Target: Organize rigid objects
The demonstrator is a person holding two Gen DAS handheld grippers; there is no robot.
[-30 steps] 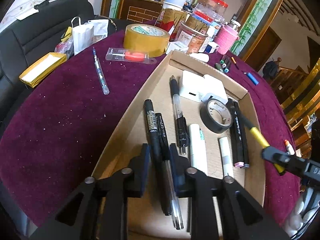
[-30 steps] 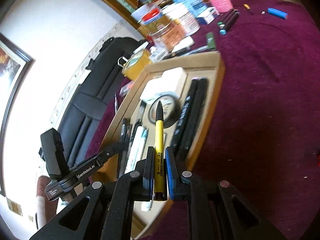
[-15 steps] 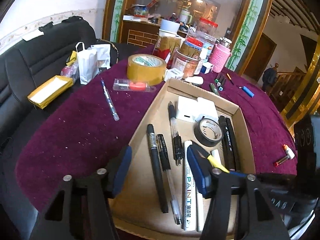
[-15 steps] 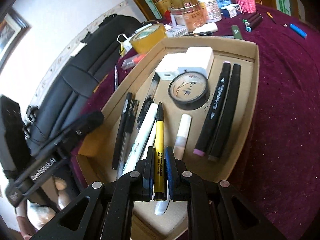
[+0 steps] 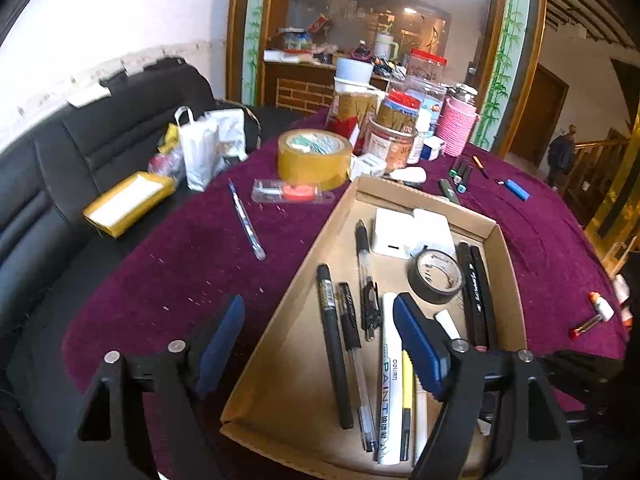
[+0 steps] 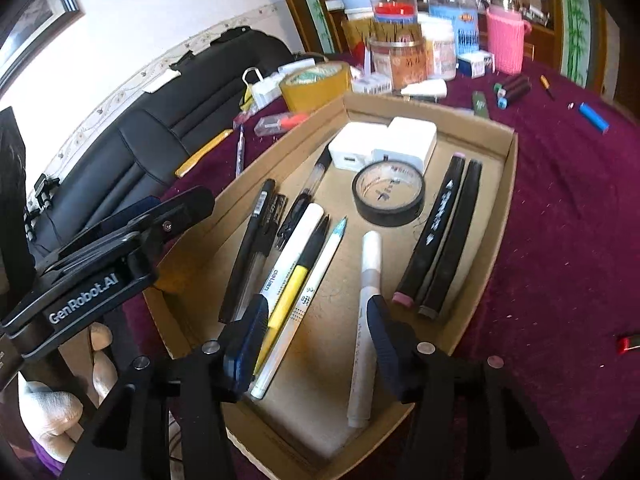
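Observation:
A shallow cardboard tray (image 6: 505,184) (image 5: 304,280) on the purple table holds several pens, a white paint marker (image 6: 288,256) (image 5: 390,376), two black markers (image 6: 444,232), a black tape roll (image 6: 387,194) (image 5: 436,276) and two white chargers (image 6: 384,142). A yellow-and-black pen (image 6: 294,280) (image 5: 406,392) lies in the tray beside the paint marker. My right gripper (image 6: 318,332) is open and empty just above the tray's near end. My left gripper (image 5: 320,344) is open and empty over the tray's near left edge.
Outside the tray lie a blue pen (image 5: 246,220), a packaged red item (image 5: 292,192), a yellow tape roll (image 5: 314,156), jars (image 5: 394,136), a pink cup (image 5: 456,128), green-capped markers (image 5: 460,172), a blue lighter (image 5: 516,190) and a small red-capped item (image 5: 592,318). A black sofa (image 5: 80,152) stands at left.
My right gripper opened and let the yellow pen down into the tray. My left gripper opened, let go of a black pen and drew back from the tray.

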